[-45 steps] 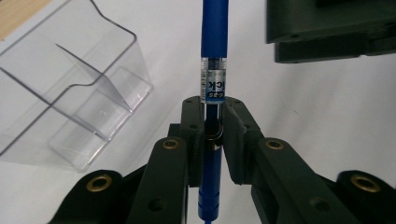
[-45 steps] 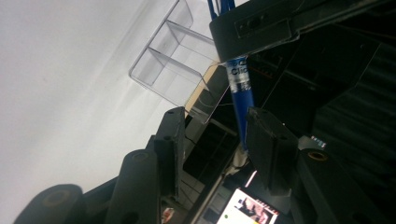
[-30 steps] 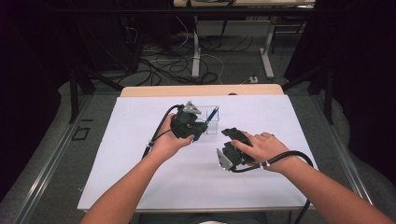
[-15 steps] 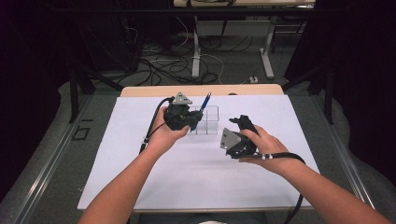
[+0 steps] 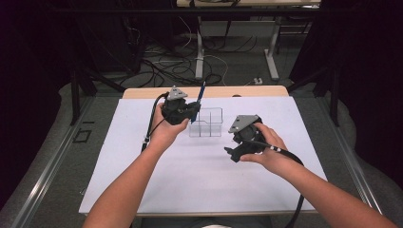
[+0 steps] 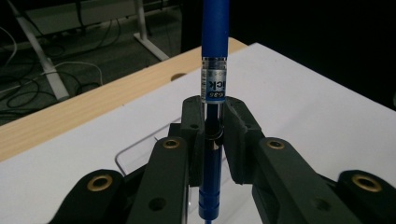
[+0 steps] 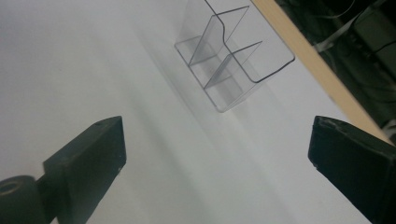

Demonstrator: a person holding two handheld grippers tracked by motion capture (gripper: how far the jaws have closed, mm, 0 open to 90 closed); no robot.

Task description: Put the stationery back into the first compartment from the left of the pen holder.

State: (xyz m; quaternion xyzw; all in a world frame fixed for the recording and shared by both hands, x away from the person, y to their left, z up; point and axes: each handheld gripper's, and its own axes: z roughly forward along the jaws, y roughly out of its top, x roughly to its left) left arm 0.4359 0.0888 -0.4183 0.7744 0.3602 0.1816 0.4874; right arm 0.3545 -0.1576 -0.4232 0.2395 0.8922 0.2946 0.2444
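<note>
While the left gripper [image 6: 212, 140] clamps a blue pen [image 6: 214, 79], the right gripper [image 7: 217, 163] has just opened wide, jaws empty.

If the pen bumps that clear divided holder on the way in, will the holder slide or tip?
The clear holder looks thin-walled and light, so it would probably slide on the smooth white table cover. Its low, wide shape likely resists tipping. The pen looks stiff.
</note>
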